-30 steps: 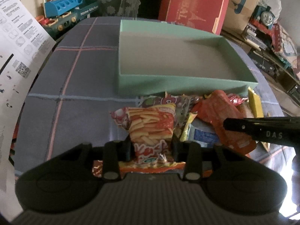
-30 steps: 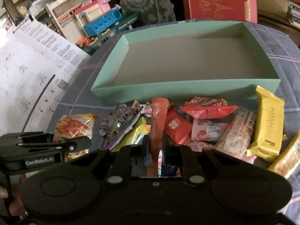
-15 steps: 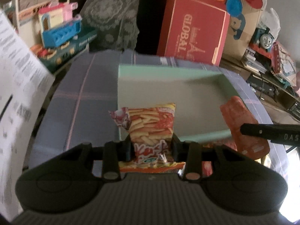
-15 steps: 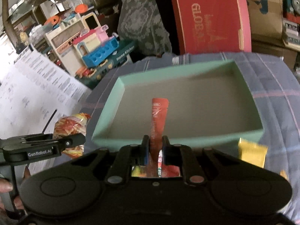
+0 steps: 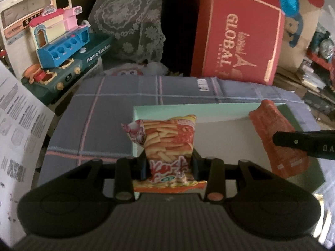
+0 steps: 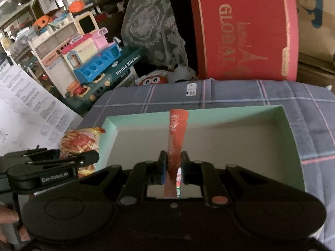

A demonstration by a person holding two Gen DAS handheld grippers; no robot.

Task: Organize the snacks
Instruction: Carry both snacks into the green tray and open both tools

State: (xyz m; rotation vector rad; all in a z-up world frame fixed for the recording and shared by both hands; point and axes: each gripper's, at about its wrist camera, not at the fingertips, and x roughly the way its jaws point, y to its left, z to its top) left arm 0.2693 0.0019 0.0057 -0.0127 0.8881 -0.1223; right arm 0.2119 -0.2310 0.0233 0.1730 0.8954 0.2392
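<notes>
Orange and yellow, the fries packet [image 5: 169, 144] stands clamped in the left gripper [image 5: 169, 167] over the mint box's [image 6: 293, 146] left wall, while the right gripper [image 6: 173, 167] pinches the thin red sachet [image 6: 177, 129] above its floor. A second ago both hung over the snack pile, now out of sight. Only the right view shows a hand [image 6: 8, 219].

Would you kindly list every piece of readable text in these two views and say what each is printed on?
"GLOBAL": red box behind the table.
"Home Kitchen": toy kitchen set.
"GenRobot.AI": left hand-held gripper.
"DA", cut off: right hand-held gripper.
Too blurred to read: fries snack bag, orange packet, printed sheets, cloth label.
</notes>
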